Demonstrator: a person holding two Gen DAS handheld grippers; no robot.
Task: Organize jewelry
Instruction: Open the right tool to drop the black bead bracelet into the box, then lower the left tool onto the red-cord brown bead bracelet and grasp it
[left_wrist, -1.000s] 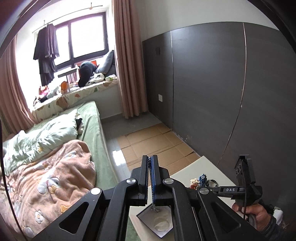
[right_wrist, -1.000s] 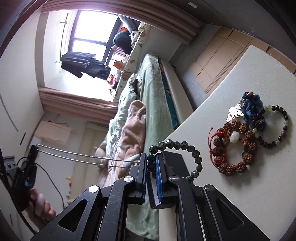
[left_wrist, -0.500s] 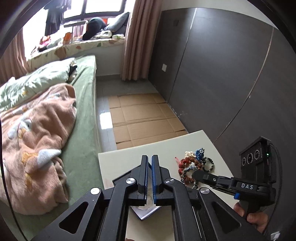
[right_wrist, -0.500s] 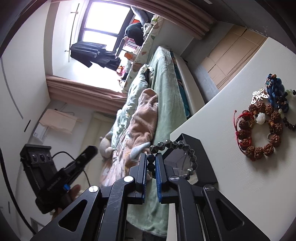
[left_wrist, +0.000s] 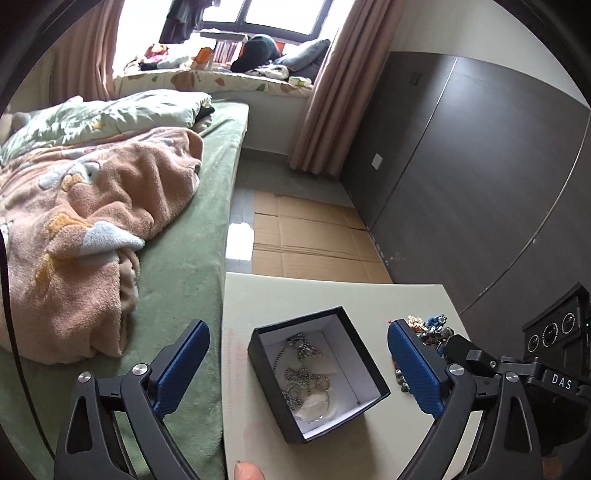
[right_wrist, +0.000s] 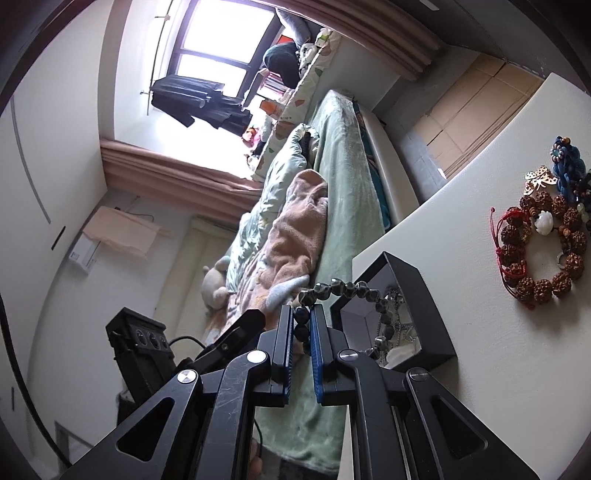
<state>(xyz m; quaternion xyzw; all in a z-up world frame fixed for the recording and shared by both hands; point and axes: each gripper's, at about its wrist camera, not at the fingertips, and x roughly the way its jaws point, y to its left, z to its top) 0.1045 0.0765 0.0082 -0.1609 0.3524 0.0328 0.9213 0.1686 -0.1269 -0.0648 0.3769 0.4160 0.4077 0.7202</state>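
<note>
A black jewelry box (left_wrist: 373, 376) with a white lining sits open on the white table (left_wrist: 332, 295). A silver chain necklace (left_wrist: 303, 369) lies inside it. My left gripper (left_wrist: 297, 332) is open and empty, its jaws wide on either side of the box. My right gripper (right_wrist: 302, 314) is shut on a dark beaded bracelet (right_wrist: 354, 290), held just above the box (right_wrist: 424, 306). A brown bead bracelet with red cord (right_wrist: 539, 251), a blue bracelet (right_wrist: 569, 166) and a gold butterfly charm (right_wrist: 539, 179) lie on the table to the right.
A bed with a green sheet (left_wrist: 192, 258) and a pink blanket (left_wrist: 92, 214) runs along the table's left edge. A dark wall panel (left_wrist: 480, 166) stands to the right. Cardboard (left_wrist: 310, 236) covers the floor beyond the table.
My left gripper has opened wide and the chain necklace now lies in the box. The left view has tilted down toward the box. My right gripper has carried the dark bracelet closer to the box.
</note>
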